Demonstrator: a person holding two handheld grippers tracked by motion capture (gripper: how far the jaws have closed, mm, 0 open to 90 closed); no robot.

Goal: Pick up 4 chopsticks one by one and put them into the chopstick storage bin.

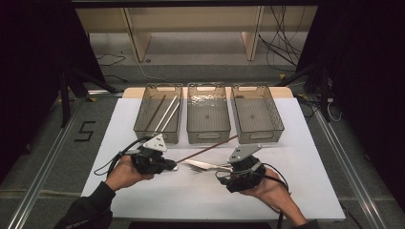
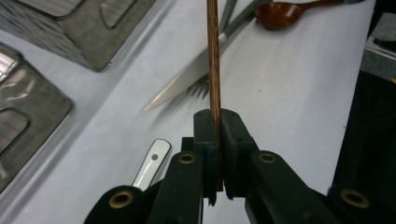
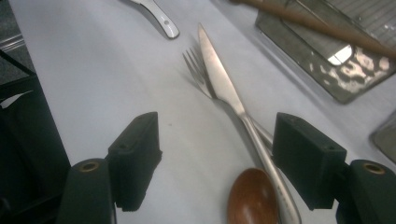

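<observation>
Risk: the long brown wooden chopstick point(image 2: 213, 56), pinched at one end by the left tool point(image 1: 168, 165), may pivot or slip; its far tip could catch the rim of the middle smoked-plastic bin point(image 1: 208, 135), since it slants up toward that bin above the white worktop point(image 1: 305, 167). Chopstick: slim, straight, grained, dark reddish-brown. Right tool point(image 3: 217, 161): jaws wide, nothing held, standing over the steel knife point(image 3: 219, 74), steel fork point(image 3: 194, 63) and round brown wooden spoon point(image 3: 252, 196). Left bin point(image 1: 143, 119): several chopsticks already inside.
</observation>
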